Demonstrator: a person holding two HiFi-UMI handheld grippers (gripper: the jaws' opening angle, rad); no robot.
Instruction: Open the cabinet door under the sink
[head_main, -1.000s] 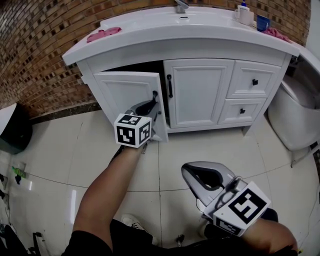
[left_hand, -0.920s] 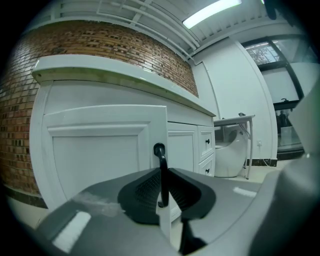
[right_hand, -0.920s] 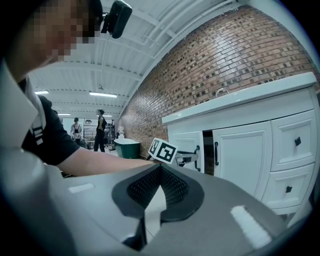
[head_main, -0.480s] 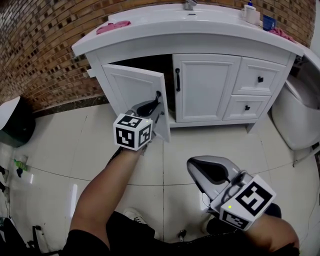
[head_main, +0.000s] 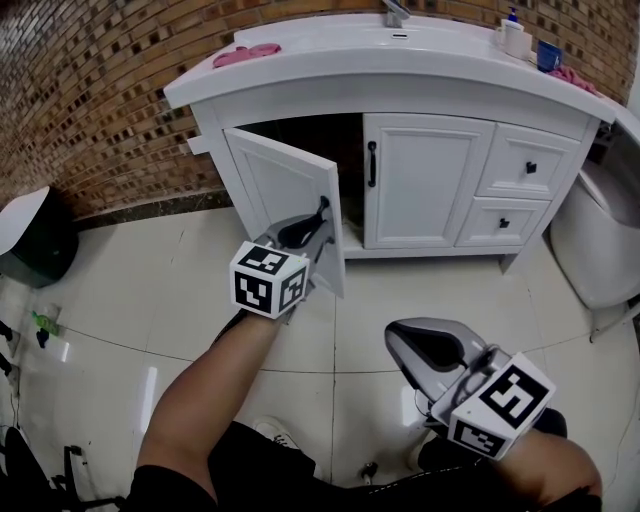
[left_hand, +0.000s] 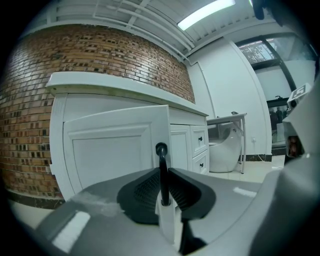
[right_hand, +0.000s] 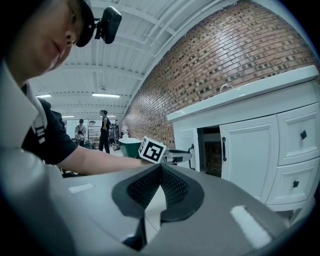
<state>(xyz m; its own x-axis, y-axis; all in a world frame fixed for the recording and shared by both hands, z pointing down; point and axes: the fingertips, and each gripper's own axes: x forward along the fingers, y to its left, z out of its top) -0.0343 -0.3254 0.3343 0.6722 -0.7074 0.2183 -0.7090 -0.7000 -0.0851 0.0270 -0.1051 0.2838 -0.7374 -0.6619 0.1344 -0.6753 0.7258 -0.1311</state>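
The left gripper (head_main: 318, 220) clamps the handle (head_main: 322, 206) of the half-open cabinet door (head_main: 285, 190). The right gripper (head_main: 400, 345) hangs closed and empty. Next, likely, comes a wider outward swing.

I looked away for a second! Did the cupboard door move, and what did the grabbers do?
The left cabinet door has swung further open, pulled by the left gripper, which stays clamped on its black handle. The right gripper stays shut and empty, held low. The right door and drawers are still closed.
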